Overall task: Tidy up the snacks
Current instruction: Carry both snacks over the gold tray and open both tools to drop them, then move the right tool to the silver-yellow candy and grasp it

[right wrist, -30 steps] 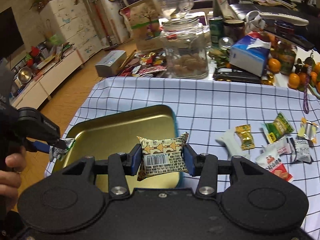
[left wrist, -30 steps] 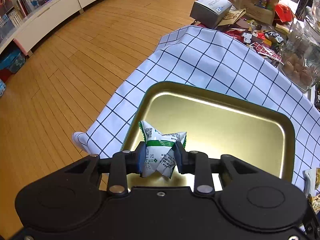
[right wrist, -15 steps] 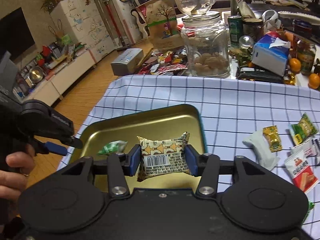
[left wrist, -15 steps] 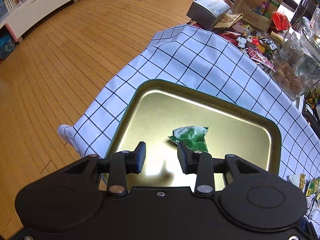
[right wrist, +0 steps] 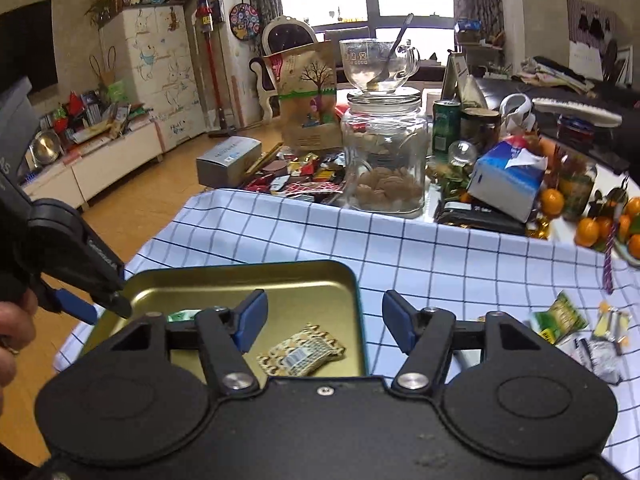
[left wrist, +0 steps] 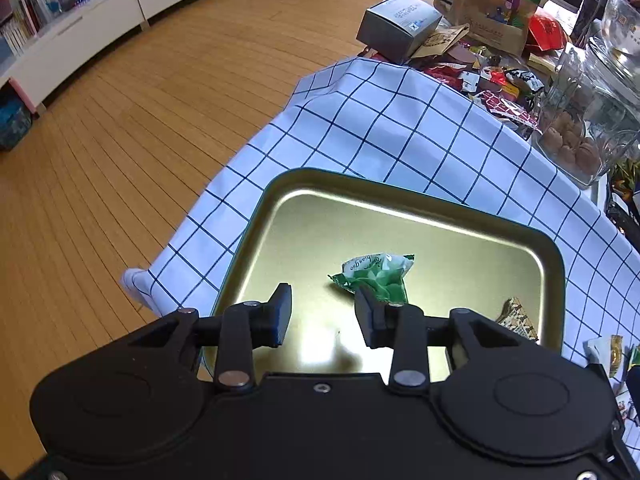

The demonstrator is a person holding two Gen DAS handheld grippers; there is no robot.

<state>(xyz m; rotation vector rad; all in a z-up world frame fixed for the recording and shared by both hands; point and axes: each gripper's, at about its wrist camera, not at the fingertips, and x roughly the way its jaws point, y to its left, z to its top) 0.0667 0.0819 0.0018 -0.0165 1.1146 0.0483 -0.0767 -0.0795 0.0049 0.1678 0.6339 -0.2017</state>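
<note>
1. The left gripper (left wrist: 322, 318) hangs over the gold tray (left wrist: 420, 210), jaws apart and empty; the green snack packet (left wrist: 374, 276) lies on the tray floor.
2. The right gripper (right wrist: 324, 322) is opening, nothing between its jaws; the patterned snack packet (right wrist: 302, 350) lies in the tray below.

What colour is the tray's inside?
Gold, with a dark teal rim: the tray shows best in the left wrist view.

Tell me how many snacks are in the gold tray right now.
2. The green packet lies mid-tray, just past the left gripper. The brown patterned packet lies near the tray's right end, below the right gripper's opening jaws. Gripper bodies may hide others.
</note>
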